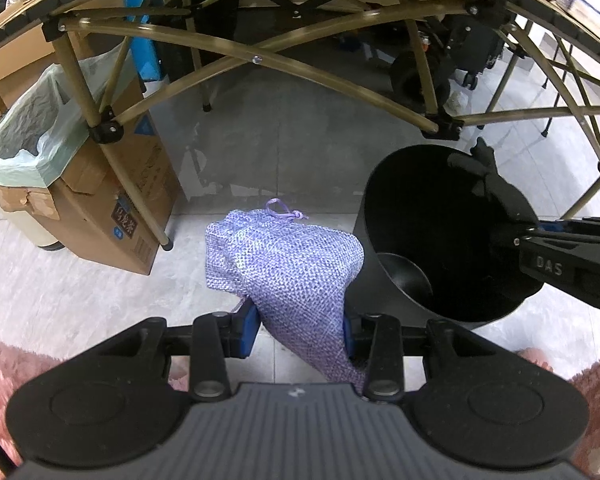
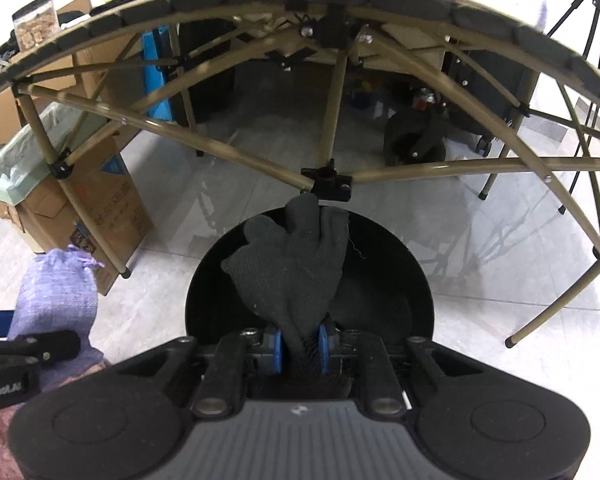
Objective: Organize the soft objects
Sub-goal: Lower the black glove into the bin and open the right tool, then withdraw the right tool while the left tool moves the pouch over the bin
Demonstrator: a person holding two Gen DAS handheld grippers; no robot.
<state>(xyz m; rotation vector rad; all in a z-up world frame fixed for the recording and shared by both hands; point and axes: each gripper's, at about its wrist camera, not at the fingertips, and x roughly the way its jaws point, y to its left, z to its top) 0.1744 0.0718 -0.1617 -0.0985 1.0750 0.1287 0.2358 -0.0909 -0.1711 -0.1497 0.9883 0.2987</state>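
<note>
Step in hand: depositing. Right gripper [image 2: 300,346] pinches a black knitted glove [image 2: 290,272] above the round black plastic bin [image 2: 416,280]; release due next. Left gripper [image 1: 300,330] pinches a lilac woven drawstring pouch [image 1: 288,264] just beside the bin, awaiting its turn.

We look steeply down from both wrists, close over the floor. Our left view faces the purple pouch [image 1: 288,264]; our right sits over the black bin [image 2: 412,280]. Both share bin, pouch and folding table [image 1: 260,60].

A folding table frame [image 1: 260,58] stands over grey floor tiles [image 1: 284,128], beside a bag-lined cardboard box [image 1: 100,200]
</note>
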